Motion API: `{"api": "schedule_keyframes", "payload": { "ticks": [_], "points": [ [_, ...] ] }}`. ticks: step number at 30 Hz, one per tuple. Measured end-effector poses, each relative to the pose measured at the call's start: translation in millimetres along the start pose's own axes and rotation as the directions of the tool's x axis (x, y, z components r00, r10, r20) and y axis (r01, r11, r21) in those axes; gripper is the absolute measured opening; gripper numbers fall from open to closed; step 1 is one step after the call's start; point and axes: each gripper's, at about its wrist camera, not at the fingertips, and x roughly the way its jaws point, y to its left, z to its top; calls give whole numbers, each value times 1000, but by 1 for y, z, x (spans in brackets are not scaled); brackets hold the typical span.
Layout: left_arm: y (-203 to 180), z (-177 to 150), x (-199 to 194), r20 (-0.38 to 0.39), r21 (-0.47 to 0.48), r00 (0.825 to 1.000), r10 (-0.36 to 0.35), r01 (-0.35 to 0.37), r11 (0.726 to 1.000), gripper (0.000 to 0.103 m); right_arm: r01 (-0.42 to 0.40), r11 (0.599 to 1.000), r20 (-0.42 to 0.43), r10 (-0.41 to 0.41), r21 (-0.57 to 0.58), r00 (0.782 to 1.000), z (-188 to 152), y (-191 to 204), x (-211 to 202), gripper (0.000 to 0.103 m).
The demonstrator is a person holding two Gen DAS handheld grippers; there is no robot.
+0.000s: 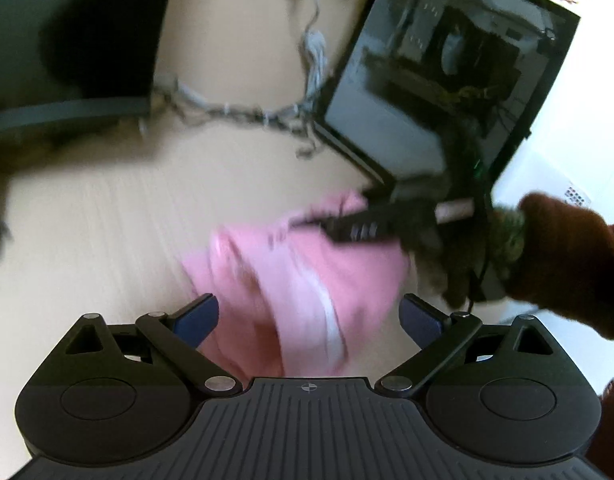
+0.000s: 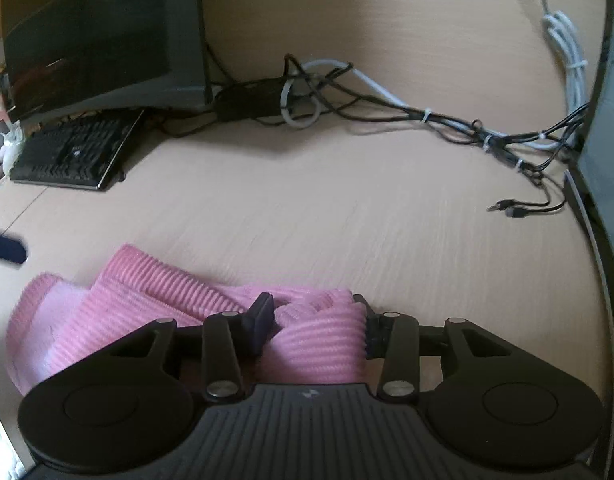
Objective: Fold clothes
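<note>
No readable brand, label or lettering anywhere; only a small crosshair mark on the left tool's body and a faint emblem on the right's, keyboard legends too small to make out.

Seen from the left wrist only: heavy motion blur, a dark-framed monitor [image 1: 439,80] tilted at 1 o'clock, a rust-brown sleeve [image 1: 567,260] over a greenish cuff at 3 o'clock, and the right hand-held gripper [image 1: 307,222] reaching in from that side, tips at the far edge of the pink garment [image 1: 291,280]. Left hand-held gripper [image 1: 309,320] spread wide, blue pads on either side of the cloth, touching or not impossible to tell through the blur.

Seen from the right wrist only, and sharper: a black keyboard [image 2: 73,152] at 10 o'clock below a dark screen [image 2: 103,36], a tangle of black and white cables [image 2: 387,108] strung across the pale wood-grain counter [image 2: 347,216] from 12 to 2 o'clock, loose plug ends near 3 o'clock, a dark blue pad at 9 o'clock at the frame edge. Right hand-held gripper [image 2: 317,328] partly closed, a thick bunch of the pink garment [image 2: 147,300] filling the gap between its fingers.

Garment ribbed, bubblegum pink, with a paler inner face; crumpled in loose folds on the counter, spilling toward 8 o'clock from the right tool, lying centre-low before the left.
</note>
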Motion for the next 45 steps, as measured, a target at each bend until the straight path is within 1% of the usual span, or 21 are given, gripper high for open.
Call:
{"api": "schedule_keyframes", "payload": {
  "ticks": [1,2,4,7,9,11,12,14,15,16,18,20,23,26,29,33,34,38,42,43,45],
  "points": [
    [-1,5,6,-3,20,1000,-3,3,1000,101,10,1000,15,-10,7,1000,-1,1,-7,59],
    [-1,9,12,-7,40,1000,-6,7,999,101,19,1000,33,-19,19,999,-2,2,-18,65],
    [-3,19,24,-14,80,1000,-12,14,997,101,35,998,70,-38,43,997,-4,5,-41,84],
    [-2,30,45,-37,131,999,-13,18,991,101,33,995,98,-42,91,994,-13,2,-78,97],
    [3,30,64,-70,147,998,1,10,989,101,4,987,83,-17,161,996,-24,-4,-94,100],
    [15,29,75,-89,114,996,-6,16,993,102,-43,964,53,30,261,998,-38,-10,-102,100],
    [21,29,80,-97,95,995,-11,20,995,102,-76,944,35,68,320,997,-46,-13,-101,98],
    [36,27,84,-110,13,993,-44,46,999,103,-150,888,2,166,435,986,-63,-17,-90,77],
    [44,25,86,-116,-31,991,-61,58,998,103,-153,874,-21,183,462,983,-68,-17,-81,56],
    [52,23,89,-121,-74,990,-79,70,995,103,-144,865,-46,189,480,981,-71,-17,-72,46],
    [60,17,90,-122,-130,987,-103,87,988,103,-133,857,-70,193,498,979,-72,-18,-58,46],
    [58,14,85,-118,-133,988,-98,83,988,103,-117,875,-57,162,469,985,-62,-21,-51,46],
    [50,7,75,-122,-114,990,-76,62,992,102,-15,944,-39,30,328,999,-32,-19,-42,46],
    [37,-1,65,-129,-97,990,-62,49,994,102,43,968,-30,-36,248,999,-8,-23,-22,46],
    [14,-9,61,-110,-109,987,-113,101,989,102,84,978,-30,-80,190,996,12,-23,-9,48],
    [-18,-15,59,-90,-136,967,-236,223,965,102,122,989,-4,-122,88,992,21,-14,-6,73],
    [-24,-16,58,-90,-137,962,-257,244,960,102,131,990,11,-132,59,991,20,-10,-10,76],
    [-28,-14,37,-78,-112,963,-259,250,962,103,129,992,93,-130,15,987,8,-1,-41,86],
    [6,-9,15,-16,-221,987,-159,152,963,103,125,992,195,-118,-20,974,-4,17,-71,86],
    [19,-7,13,-3,-277,994,-106,101,955,103,122,992,216,-111,-40,970,-6,26,-75,86],
    [41,-4,13,1,-390,1000,9,-8,921,103,108,991,239,-85,-83,967,-11,43,-79,86]
  ]
}}
